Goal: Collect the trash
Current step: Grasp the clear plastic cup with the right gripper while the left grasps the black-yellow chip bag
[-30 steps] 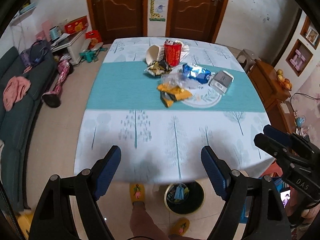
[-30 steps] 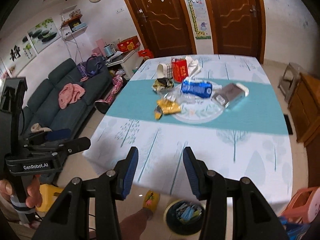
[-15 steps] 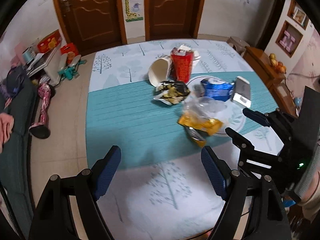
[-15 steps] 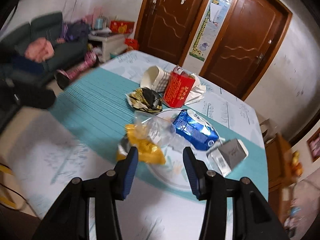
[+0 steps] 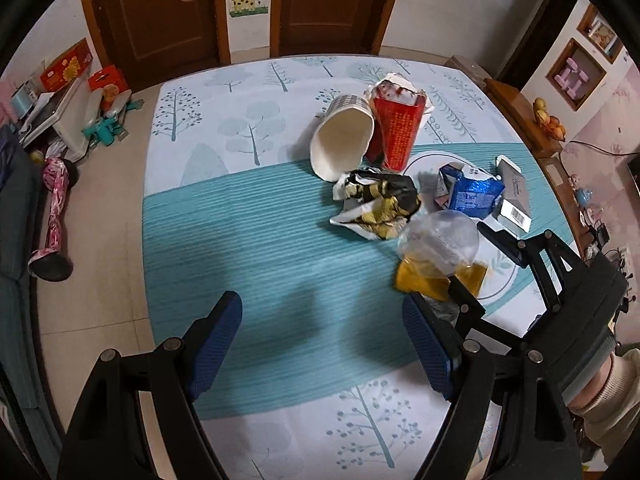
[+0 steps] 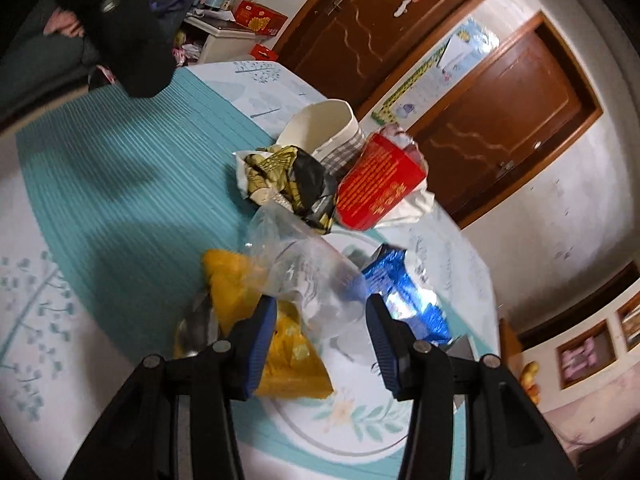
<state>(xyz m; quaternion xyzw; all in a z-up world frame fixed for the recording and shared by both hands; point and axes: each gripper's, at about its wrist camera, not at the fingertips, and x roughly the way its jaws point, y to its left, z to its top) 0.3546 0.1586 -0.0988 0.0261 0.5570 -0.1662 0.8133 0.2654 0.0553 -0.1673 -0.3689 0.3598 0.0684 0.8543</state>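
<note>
The trash lies in a loose heap on the table (image 5: 256, 240), on and beside the teal band of its tree-printed cloth. A white paper cup (image 5: 342, 146) lies on its side against a torn red carton (image 5: 396, 128), and just in front of them sits a crumpled black-and-yellow wrapper (image 5: 378, 202). A blue foil pouch (image 5: 474, 196) rests beside a grey-and-white box (image 5: 514, 200), and nearer the cameras a clear plastic bag (image 6: 308, 276) lies over a yellow wrapper (image 6: 236, 284). The left gripper (image 5: 320, 344) hangs above bare teal cloth with its jaws spread wide and nothing between them, the heap off to its right. The right gripper (image 6: 320, 336) points down at the clear plastic bag, its jaws partly apart on either side of the bag's near end; the blue pads do not appear to press on it. A sleeve (image 5: 616, 384) shows behind that gripper in the left wrist view.
</note>
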